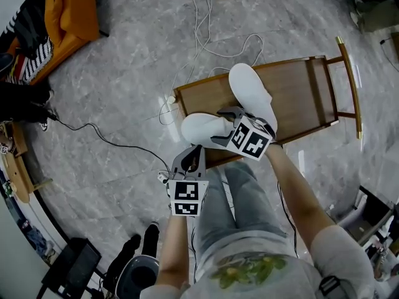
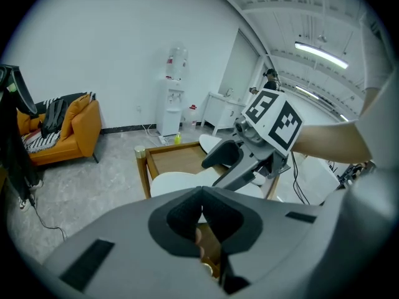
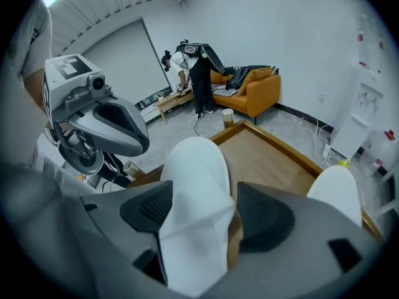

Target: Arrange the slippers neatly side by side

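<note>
While agape, hand-held gripper (image 3: pixel 206 212) straddles slipper (image 3: pixel 196 167).

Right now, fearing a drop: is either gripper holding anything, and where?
Nothing held. The right gripper open, slipper between its jaws; left gripper shut, empty.

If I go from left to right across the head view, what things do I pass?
Orange sofa → left gripper → right gripper → gold bar at the table's edge.

No readable text, no numbers (any view)
</note>
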The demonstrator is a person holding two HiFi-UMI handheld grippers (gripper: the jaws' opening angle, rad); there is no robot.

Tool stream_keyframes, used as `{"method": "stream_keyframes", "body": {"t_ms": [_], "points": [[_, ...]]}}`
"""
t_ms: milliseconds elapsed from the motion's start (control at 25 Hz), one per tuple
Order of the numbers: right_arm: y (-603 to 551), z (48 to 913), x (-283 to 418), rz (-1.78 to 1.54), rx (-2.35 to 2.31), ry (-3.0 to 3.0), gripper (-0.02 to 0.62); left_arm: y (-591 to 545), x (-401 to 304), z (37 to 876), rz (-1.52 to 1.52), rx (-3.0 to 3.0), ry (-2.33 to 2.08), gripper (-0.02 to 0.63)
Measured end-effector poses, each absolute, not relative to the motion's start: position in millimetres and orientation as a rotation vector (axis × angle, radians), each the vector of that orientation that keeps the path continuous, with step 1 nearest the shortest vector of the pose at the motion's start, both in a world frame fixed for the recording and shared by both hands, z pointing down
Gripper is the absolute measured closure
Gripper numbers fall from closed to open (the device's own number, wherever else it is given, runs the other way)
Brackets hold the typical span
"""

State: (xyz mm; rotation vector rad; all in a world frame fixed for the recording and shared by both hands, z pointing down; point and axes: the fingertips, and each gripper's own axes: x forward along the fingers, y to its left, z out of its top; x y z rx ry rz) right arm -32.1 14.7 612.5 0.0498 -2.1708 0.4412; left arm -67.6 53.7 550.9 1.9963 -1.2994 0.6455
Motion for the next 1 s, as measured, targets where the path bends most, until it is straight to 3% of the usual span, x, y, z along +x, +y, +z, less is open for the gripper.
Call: {"method": "stream_keyframes", "body": {"t_ms": [280,680,1000], "points": [[19.9,620.7,-31.4,0.441,0.069,-2.129,0.304,55.9,-79.1,551.9,0.639,1.981,-1.311,0.591],[23.1,612.8,-25.7,0.438,0.094,-2.142,0.539,58.7,-77.4,554.2,0.648,1.98,-1.306,0.591],[36.2,601.5,-28.3,0.514,0.029,-2.172,0.561,59.1,-77.7,554.9,0.662,1.979,-1.305,0.591]]}}
